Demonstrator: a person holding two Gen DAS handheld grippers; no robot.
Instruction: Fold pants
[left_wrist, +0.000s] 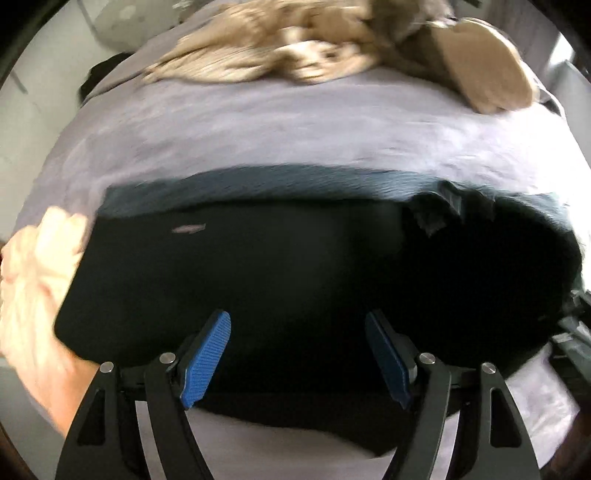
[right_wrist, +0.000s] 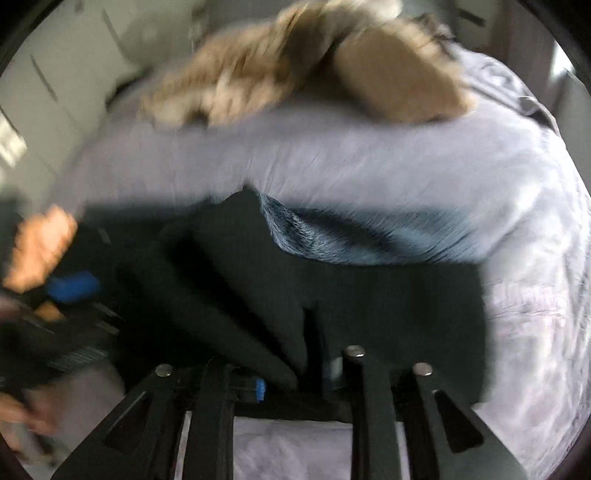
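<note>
The black pants (left_wrist: 258, 280) lie spread across a lilac-grey bed. My left gripper (left_wrist: 297, 354) is open over their near edge, its blue pads (left_wrist: 207, 358) apart and empty. In the right wrist view the pants (right_wrist: 388, 306) are bunched into folds, and my right gripper (right_wrist: 303, 376) is shut on a fold of the black cloth, which hides most of its pads. The left gripper's blue pad (right_wrist: 74, 286) shows at the far left of that view. Both views are blurred by motion.
A blue-grey fuzzy cloth (left_wrist: 332, 184) lies just beyond the pants, also seen in the right wrist view (right_wrist: 369, 236). A tan rumpled blanket (left_wrist: 277, 48) and a tan pillow (left_wrist: 476, 62) sit at the far end of the bed (left_wrist: 258, 133). A bare hand (left_wrist: 33, 280) is at left.
</note>
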